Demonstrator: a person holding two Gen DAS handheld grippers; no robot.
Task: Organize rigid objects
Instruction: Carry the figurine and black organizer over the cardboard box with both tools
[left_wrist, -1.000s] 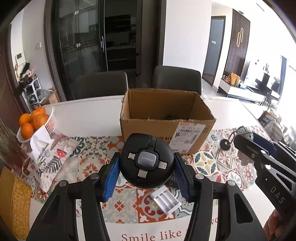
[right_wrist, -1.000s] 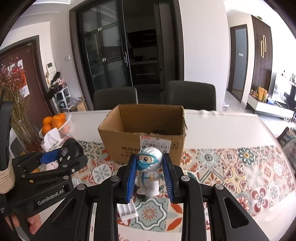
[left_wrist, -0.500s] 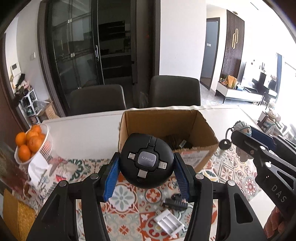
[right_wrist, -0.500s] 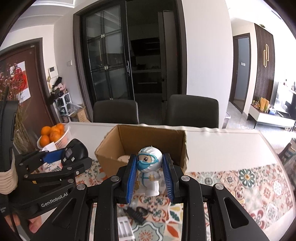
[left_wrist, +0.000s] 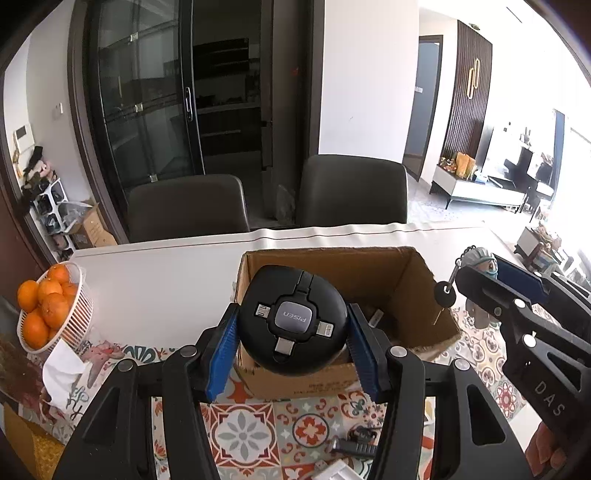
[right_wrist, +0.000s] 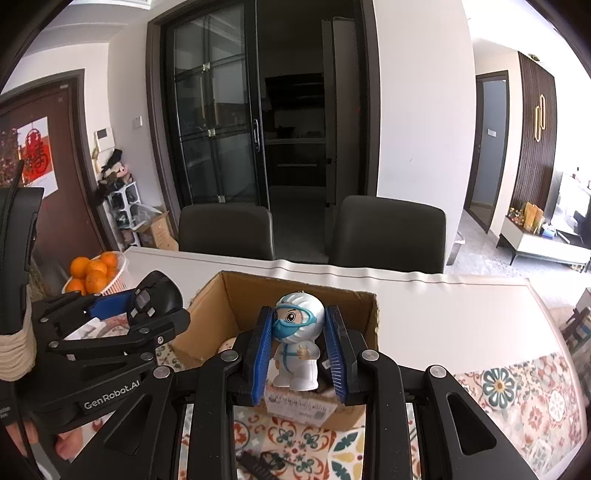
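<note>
Left wrist view: my left gripper (left_wrist: 293, 345) clamps a round black cable hub (left_wrist: 291, 319) between its blue fingers (left_wrist: 218, 356), held over the near wall of the open cardboard box (left_wrist: 417, 291). The hub's flat face with the grey "PISEN" square looks back at my camera, and its plugs stick out toward four sides. Inside the box I see a few dark items at the bottom, too shadowed to name.

On the right wrist view, my right gripper (right_wrist: 297, 345) pinches a small figurine (right_wrist: 297, 343) in white suit, blue goggles and mask. It stands upright, long axis vertical, facing my camera, above the near edge of the same box (right_wrist: 221, 310). A keyring hangs from its head in the left view.

The box sits on the worktop (left_wrist: 159, 280), on a patterned mat (left_wrist: 240, 428). A white basket of oranges (left_wrist: 40, 306) stands well to the left, and small dark and white bits lie on the mat near me.
</note>
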